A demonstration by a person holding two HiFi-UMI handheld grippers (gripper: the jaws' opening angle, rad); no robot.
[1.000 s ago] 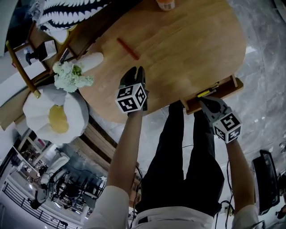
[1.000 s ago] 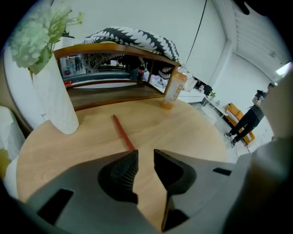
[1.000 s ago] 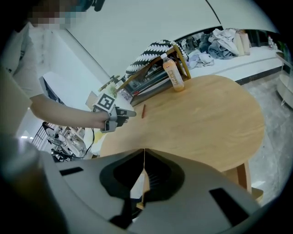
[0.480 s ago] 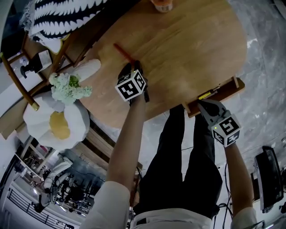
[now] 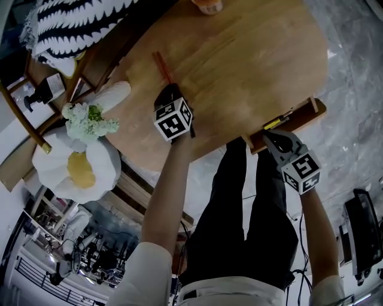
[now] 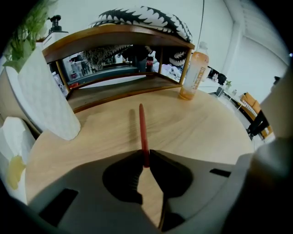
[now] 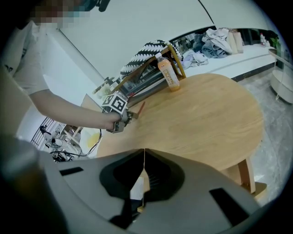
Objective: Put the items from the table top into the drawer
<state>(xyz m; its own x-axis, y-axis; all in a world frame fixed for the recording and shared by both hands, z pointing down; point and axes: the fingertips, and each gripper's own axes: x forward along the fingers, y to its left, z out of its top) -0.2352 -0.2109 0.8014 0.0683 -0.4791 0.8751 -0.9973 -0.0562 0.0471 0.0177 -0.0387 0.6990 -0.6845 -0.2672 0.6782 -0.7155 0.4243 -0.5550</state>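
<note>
A thin red pen [image 5: 161, 64] [image 6: 141, 125] lies on the round wooden table [image 5: 257, 66]. My left gripper [image 5: 169, 91] [image 6: 145, 159] has its tips down on the pen's near end; its jaws have just been closing and now pinch that end. An open wooden drawer [image 5: 302, 118] juts from the table's near right edge, with a yellow item [image 5: 272, 124] inside. My right gripper [image 5: 270, 137] [image 7: 143, 156] sits at the drawer's front, shut, with nothing seen between its jaws.
An orange drink bottle [image 6: 192, 73] [image 7: 168, 73] stands at the table's far side by a wooden shelf [image 6: 114, 41] draped with a striped cloth [image 5: 78, 18]. White flowers [image 5: 90, 119] and a white paper-wrapped bundle [image 6: 43, 96] crowd the table's left edge.
My left gripper moved forward and down across the table to the red pen, opened wide, then closed on its near end. The right gripper stayed at the drawer.
</note>
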